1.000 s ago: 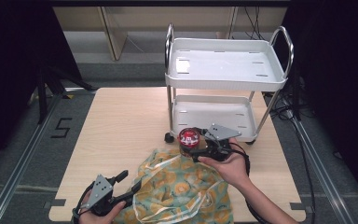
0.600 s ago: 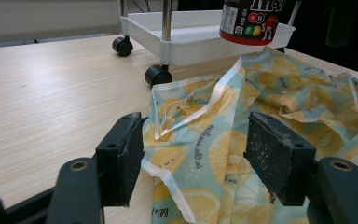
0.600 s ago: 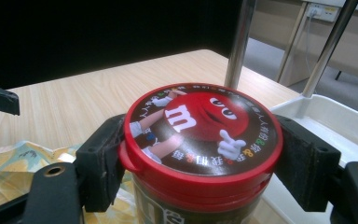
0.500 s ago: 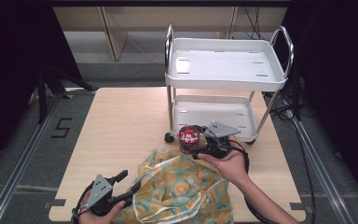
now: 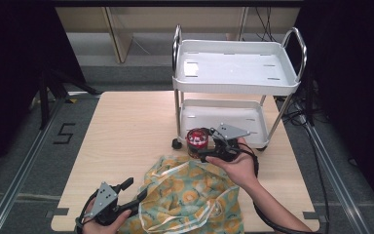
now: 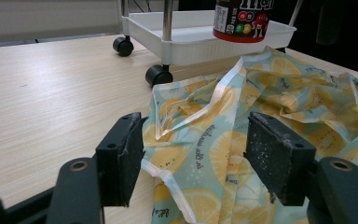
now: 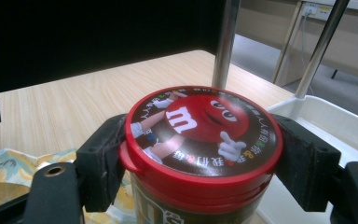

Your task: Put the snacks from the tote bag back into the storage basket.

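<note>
The red-lidded M&M's candy jar (image 7: 200,140) is up off the worktop, pinched just below its lid between the two black jaws of the right gripper (image 5: 209,148). It hangs upright over the far edge of the crumpled lemon-print fabric bag (image 5: 190,197), just in front of the bottom shelf of the white two-tier metal cart (image 5: 233,92). From the left gripper view the jar's dark body shows its candy characters, level with the rim of that lower tray. The person's right hand (image 5: 238,168) wraps the gripper from below, the grey three-cornered plate on top and a black cable looping away toward the near right corner.

The bag sprawls across the near middle of the light wooden table (image 5: 126,131), yellow citrus slices on pale green with white trim, spilling over the near edge. At its left side sits the left gripper (image 5: 136,191), jaws spread wide, one to each side of a fold of the fabric's white-trimmed edge, not closed on it. The left hand (image 5: 102,222) holds it low at the near edge. The cart stands on black castors at the far right of the table.
</note>
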Demonstrator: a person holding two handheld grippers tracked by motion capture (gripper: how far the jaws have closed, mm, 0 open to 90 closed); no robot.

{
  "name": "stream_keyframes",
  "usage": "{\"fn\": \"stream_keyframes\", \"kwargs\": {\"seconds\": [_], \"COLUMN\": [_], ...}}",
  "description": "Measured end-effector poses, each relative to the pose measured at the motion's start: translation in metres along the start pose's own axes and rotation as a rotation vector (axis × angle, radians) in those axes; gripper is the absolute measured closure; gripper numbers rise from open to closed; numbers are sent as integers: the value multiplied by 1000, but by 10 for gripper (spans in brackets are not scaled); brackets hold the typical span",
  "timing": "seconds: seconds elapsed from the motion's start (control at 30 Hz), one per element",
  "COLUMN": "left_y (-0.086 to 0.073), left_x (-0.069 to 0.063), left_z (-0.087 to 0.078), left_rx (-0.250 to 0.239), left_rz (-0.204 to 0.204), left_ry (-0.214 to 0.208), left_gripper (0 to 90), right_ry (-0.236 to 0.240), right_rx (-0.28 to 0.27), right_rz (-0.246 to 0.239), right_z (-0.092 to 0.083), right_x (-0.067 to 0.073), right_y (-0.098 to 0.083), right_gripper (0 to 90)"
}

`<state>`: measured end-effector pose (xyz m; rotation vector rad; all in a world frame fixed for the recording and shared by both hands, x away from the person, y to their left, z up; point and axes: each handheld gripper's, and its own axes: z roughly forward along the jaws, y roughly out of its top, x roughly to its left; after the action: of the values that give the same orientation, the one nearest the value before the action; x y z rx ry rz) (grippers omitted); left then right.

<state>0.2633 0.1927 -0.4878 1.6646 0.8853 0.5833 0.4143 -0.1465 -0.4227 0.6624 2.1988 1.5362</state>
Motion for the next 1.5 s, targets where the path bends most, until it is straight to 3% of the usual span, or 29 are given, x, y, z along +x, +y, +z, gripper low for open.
{"fn": "stream_keyframes", "kwargs": {"seconds": [0.03,0.07,0.1,0.13,0.17,0.3,0.33,0.43,0.47,0.6,0.67,0.9,1.03,1.1,1.2,1.27,1.5], "left_y": [0,0,0,0,0,0,0,0,0,0,0,0,0,0,0,0,0], "left_x": [0,0,0,0,1,1,1,1,1,1,1,0,1,1,1,0,1], "left_z": [0,0,0,-1,1,0,0,0,0,0,0,0,1,0,0,0,1], "left_rx": [-1,-1,-1,-2,-17,-16,-16,-16,-19,-20,-21,-23,-19,-20,-26,-20,-28], "left_rz": [-10,-10,-8,-9,2,1,0,-2,-1,0,-1,-12,-3,-3,-3,-18,-2], "left_ry": [4,4,5,5,-7,-5,-4,-3,-4,-4,-3,1,-3,-3,-4,4,-5], "left_gripper": [362,362,362,362,362,362,362,362,362,362,362,362,362,363,362,362,363], "right_ry": [7,11,17,24,11,18,22,10,20,4,14,4,19,-11,18,15,18], "right_rx": [-3,7,6,0,-10,12,-10,19,14,-2,14,23,13,16,18,19,23], "right_rz": [-6,18,1,20,-9,4,-6,1,19,0,36,4,27,-2,16,18,3], "right_z": [1,1,2,4,4,6,8,8,7,8,8,12,15,16,19,20,22], "right_x": [-1,1,0,1,-1,0,-2,-2,-2,-4,-3,-7,-6,-8,-7,-6,-7], "right_y": [0,1,1,1,2,2,2,2,2,2,2,3,4,5,7,8,11], "right_gripper": [264,264,264,264,264,264,264,265,264,264,264,265,264,264,264,265,265]}}
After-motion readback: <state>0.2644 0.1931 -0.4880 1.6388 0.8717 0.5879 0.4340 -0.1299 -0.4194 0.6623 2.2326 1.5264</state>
